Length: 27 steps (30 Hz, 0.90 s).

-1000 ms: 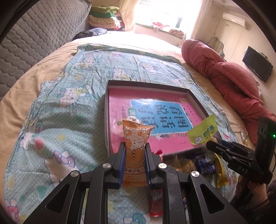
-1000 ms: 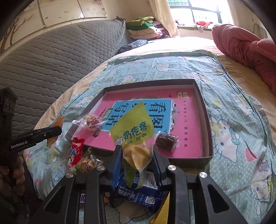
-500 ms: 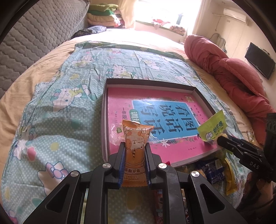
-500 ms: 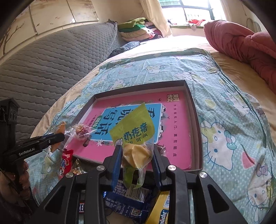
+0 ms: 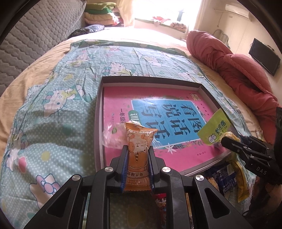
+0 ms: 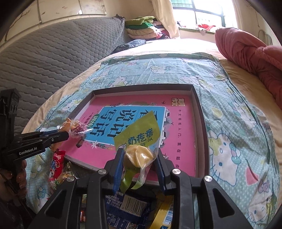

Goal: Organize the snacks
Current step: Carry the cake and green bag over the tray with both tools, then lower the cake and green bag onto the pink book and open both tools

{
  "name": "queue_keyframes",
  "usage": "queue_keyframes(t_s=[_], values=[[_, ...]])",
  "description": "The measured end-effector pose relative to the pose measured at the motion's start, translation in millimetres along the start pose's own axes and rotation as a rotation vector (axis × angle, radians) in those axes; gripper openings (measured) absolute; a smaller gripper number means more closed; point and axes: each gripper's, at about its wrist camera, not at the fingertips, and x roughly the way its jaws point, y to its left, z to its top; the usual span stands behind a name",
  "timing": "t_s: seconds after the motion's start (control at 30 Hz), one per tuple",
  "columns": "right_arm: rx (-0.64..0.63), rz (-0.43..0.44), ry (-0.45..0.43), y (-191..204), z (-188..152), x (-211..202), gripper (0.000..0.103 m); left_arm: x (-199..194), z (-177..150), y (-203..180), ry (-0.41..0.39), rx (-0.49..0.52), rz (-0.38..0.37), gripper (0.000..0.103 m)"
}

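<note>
The left gripper (image 5: 137, 164) pinches an orange cat-print snack packet (image 5: 139, 155) and the right gripper (image 6: 139, 165) a yellow-green wrapped candy (image 6: 139, 141) — both held over the near edge of the shallow grey cardboard tray (image 5: 98, 112) lined with a pink book.

I'm working in a home bedroom: a bed (image 5: 52, 58) under a cartoon-cat sheet (image 6: 229, 98), a grey quilted headboard (image 6: 52, 52), folded bedding (image 6: 142, 28) by the window (image 6: 202, 10), a wall television (image 5: 264, 56) and an air conditioner (image 5: 234, 10)

Orange cat-print packet (image 5: 137, 155); yellow-green pouch (image 6: 139, 133); pink, blue-panelled book (image 5: 158, 112).
</note>
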Motion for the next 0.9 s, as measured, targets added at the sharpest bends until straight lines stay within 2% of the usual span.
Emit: queue_keyframes(t_s=[0.63, 0.7, 0.77, 0.9], values=[[-0.054, 0.002, -0.010, 8.9, 2.0, 5.0, 0.035, 6.0, -0.8, -1.7, 0.006, 0.008, -0.019, 0.020], [-0.050, 0.000, -0.010, 8.0, 2.0, 5.4, 0.036, 6.3, -1.0, -2.0, 0.008, 0.008, -0.022, 0.020], [-0.045, -0.010, -0.012, 6.6, 2.2, 5.2, 0.044, 7.1, -1.6, -2.1, 0.013, 0.009, -0.019, 0.021], [-0.028, -0.015, -0.011, 2.1, 2.3, 4.5, 0.046, 8.0, -1.7, -1.4, 0.017, 0.006, -0.019, 0.022]])
